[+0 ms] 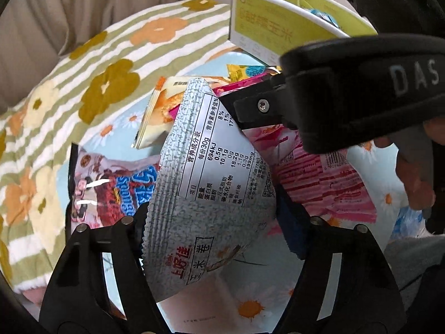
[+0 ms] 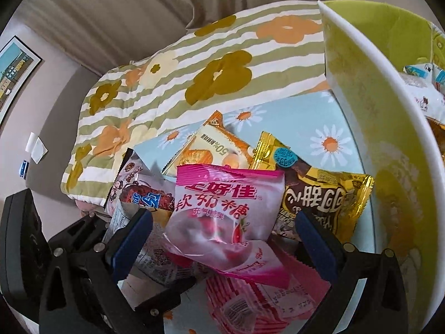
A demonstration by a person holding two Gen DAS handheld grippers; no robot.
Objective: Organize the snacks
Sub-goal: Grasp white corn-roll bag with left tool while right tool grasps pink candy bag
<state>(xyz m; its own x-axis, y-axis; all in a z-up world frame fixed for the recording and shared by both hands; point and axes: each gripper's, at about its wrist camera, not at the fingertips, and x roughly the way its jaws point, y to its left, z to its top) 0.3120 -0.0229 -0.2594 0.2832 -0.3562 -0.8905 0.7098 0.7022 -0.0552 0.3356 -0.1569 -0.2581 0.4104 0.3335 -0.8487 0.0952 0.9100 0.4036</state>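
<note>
Inside, green box (image 2: 389,144) holds wrapped snacks (image 2: 422,86), apparently several.

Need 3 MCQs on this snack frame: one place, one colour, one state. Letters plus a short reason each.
1. Where is the green box relative to the snack pile, in the right wrist view?
A. Left of it
B. Right of it
C. Under it

2. What colour is the marshmallow packet between the right claw's pads?
A. Pink
B. Blue
C. Black

3. What is the state of the left claw?
A. Open over bare cloth
B. Out of view
C. Closed on the silver corn-roll packet

Answers:
1 B, the box wall fills the right side of the view.
2 A, its wrapper is pink with a strawberry print.
3 C, both pads press the silver packet's sides.
</note>
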